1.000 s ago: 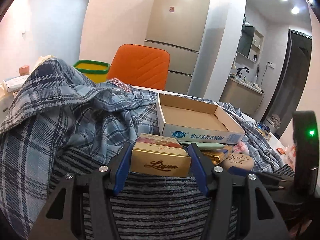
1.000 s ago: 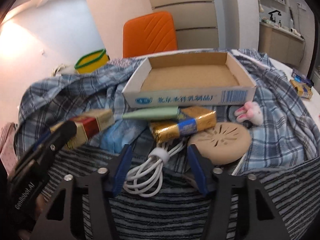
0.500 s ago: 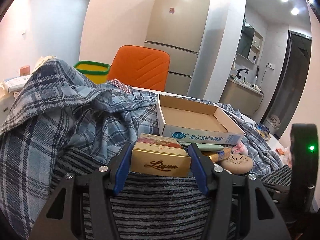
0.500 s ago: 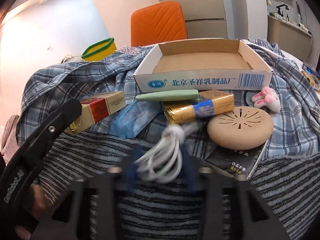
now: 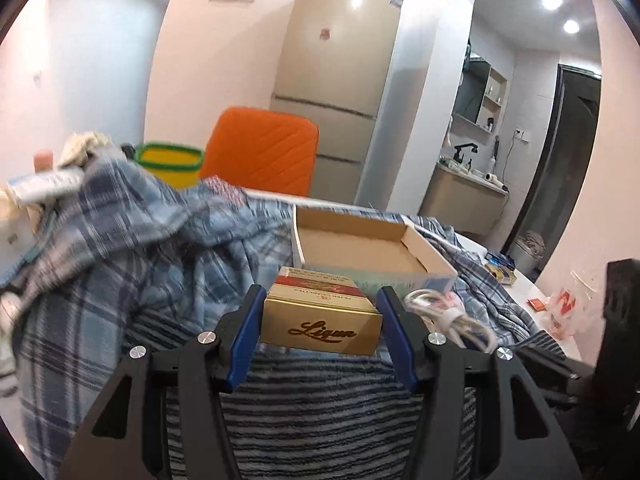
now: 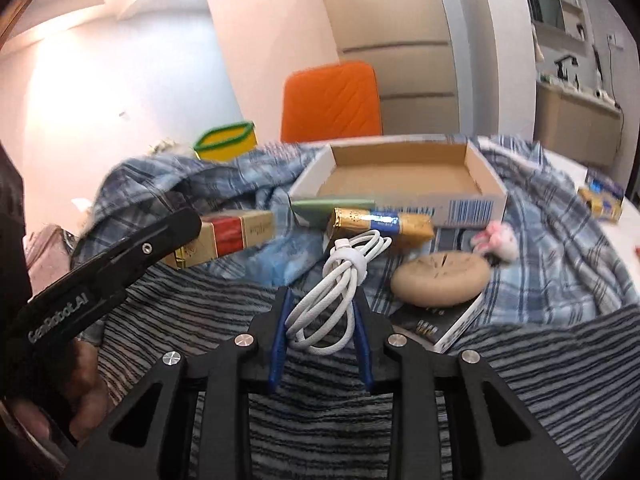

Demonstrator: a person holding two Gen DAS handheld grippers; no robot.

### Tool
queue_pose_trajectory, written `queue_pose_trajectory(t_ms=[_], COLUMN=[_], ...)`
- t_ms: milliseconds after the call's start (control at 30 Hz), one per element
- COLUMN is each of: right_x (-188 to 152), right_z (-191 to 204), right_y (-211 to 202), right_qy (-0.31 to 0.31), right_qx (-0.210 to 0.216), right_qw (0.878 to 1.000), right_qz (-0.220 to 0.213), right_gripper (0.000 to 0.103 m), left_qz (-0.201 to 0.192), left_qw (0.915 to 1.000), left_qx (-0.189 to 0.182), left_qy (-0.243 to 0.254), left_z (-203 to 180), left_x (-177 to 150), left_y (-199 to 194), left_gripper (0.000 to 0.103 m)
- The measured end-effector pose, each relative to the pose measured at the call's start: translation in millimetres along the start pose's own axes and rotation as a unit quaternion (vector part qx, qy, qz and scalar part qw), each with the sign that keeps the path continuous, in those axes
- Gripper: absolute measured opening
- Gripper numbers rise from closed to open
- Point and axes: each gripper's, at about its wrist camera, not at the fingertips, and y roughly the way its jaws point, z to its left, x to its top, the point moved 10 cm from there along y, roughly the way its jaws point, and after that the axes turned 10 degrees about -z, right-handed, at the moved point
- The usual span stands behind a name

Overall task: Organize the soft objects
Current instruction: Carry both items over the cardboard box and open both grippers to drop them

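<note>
My left gripper is clamped on the rigid gold-and-red cardboard packet, light and slick-sided. My right gripper pinches the coiled white cable bundle over the striped knit cloth: floppy, best gripped at its strap.

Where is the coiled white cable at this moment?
In the right wrist view, the white cable sits low and central, pinched by the right gripper, just left of the tan round disc.

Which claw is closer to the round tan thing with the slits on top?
The right claw. It is shut on the white cable, just left of the round tan thing. The left claw holds the gold box, farther left.
</note>
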Motion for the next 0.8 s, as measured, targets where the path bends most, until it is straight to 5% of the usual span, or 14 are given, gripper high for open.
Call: queue_pose_trajectory(t_ms=[200,433,800], right_x=[27.7,75.0,142.4], right_z=[-4.2,-13.8,-49.4], right_y=[-16.6,-33.3,-32.8], right_qy=[-0.029,-0.093,-0.102], right_qx=[-0.012,-0.055,-0.093], right_qw=[0.998,0.987,0.964], right_qz=[-0.046,-0.119,-0.225], right_gripper=[0.031,0.031,0.031], left_qz=[-0.036,-0.125,-0.181], left_qw=[0.9991,0.9899,0.9798], left_qx=[-0.008,-0.026,-0.029], left_qy=[0.019,0.062,0.079], left_z=[-11.4,-32.1,-51.1], left_x=[19.6,57.1,93.0], left_y=[-7.7,-17.0,8.2], left_gripper=[0.056,0.056,0.056])
